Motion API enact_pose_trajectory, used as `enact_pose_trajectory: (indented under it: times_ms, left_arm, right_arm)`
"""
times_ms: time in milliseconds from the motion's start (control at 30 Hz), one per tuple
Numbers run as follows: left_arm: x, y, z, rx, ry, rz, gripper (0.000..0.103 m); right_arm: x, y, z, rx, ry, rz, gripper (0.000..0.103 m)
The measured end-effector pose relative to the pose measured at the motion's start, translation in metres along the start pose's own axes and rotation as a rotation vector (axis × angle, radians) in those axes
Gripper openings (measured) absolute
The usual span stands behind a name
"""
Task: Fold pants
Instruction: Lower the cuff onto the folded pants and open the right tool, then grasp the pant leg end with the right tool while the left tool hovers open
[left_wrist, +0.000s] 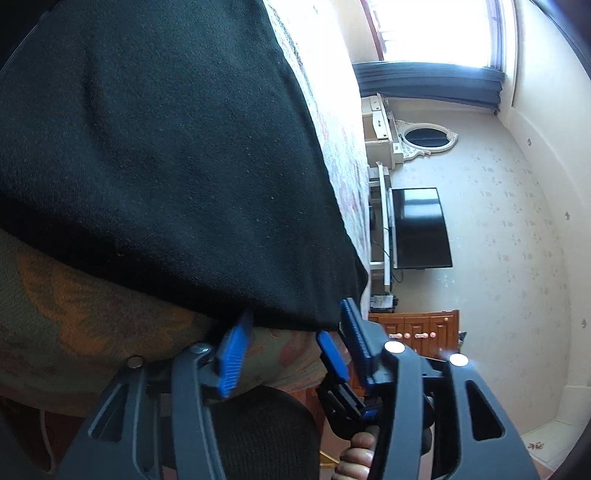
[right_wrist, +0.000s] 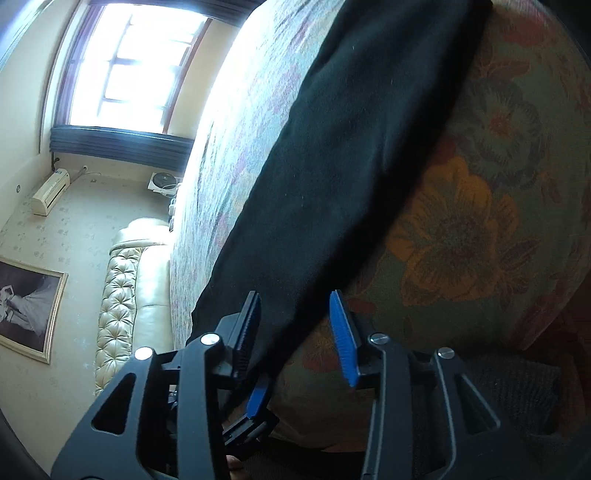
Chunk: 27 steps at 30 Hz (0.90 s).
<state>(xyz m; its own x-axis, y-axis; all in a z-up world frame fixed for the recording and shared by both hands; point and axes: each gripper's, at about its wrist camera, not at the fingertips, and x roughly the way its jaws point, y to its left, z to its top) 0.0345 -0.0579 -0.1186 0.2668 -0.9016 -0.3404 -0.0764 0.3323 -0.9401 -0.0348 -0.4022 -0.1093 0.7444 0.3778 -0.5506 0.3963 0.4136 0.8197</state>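
Note:
The black pants (left_wrist: 166, 155) lie spread on a floral bedspread (left_wrist: 92, 325). In the left wrist view my left gripper (left_wrist: 291, 347) is open, its blue pads (left_wrist: 231, 354) on either side of the pants' near edge, not closed on it. The right gripper's blue pad (left_wrist: 332, 354) and the hand holding it show just beyond. In the right wrist view the pants (right_wrist: 351, 177) run as a long dark band up the bed. My right gripper (right_wrist: 295, 336) is open, its blue pads (right_wrist: 343, 339) straddling the band's lower end.
The floral bedspread (right_wrist: 480, 229) covers the bed. Around it stand a wall TV (left_wrist: 421, 229), an oval mirror (left_wrist: 424, 138), a wooden cabinet (left_wrist: 417, 330), a cream tufted headboard (right_wrist: 122, 288), an air conditioner (right_wrist: 50, 192), a framed picture (right_wrist: 26, 306) and a bright window (right_wrist: 136, 62).

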Motion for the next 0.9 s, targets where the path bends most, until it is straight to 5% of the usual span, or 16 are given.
enact_pose_trajectory:
  times_ms: [33, 67, 167, 233, 333, 467, 600, 767, 900]
  left_arm:
    - [-0.001, -0.004, 0.000, -0.007, 0.007, -0.005, 0.085]
    - [-0.001, -0.009, -0.001, -0.015, 0.014, 0.015, 0.088]
    - [0.003, -0.030, -0.009, 0.030, 0.102, -0.009, 0.088]
    - [-0.005, -0.051, -0.011, 0.148, 0.101, -0.005, 0.088]
    - [-0.031, -0.079, -0.003, 0.387, 0.015, 0.060, 0.088]
    - [-0.068, -0.086, 0.034, 0.575, -0.158, 0.218, 0.088]
    - [-0.095, -0.057, 0.085, 0.521, -0.187, 0.396, 0.088]
    - [-0.134, -0.011, 0.115, 0.386, -0.203, 0.503, 0.088]
    - [-0.152, 0.011, 0.119, 0.393, -0.186, 0.423, 0.088]
  right_arm:
    - [-0.012, 0.006, 0.008, -0.025, -0.024, -0.002, 0.047]
    - [-0.026, 0.010, 0.019, -0.043, -0.055, -0.004, 0.048]
    - [-0.065, 0.016, 0.070, -0.090, -0.157, -0.010, 0.068]
    - [-0.081, 0.005, 0.114, -0.103, -0.171, -0.035, 0.073]
    - [-0.097, -0.032, 0.174, -0.101, -0.193, -0.133, 0.073]
    - [-0.079, -0.078, 0.214, -0.103, -0.068, -0.176, 0.073]
    - [-0.060, -0.103, 0.211, -0.124, 0.042, -0.065, 0.076]
    - [-0.056, -0.098, 0.204, -0.212, 0.106, -0.027, 0.082]
    - [-0.040, -0.083, 0.205, -0.266, 0.202, 0.021, 0.082]
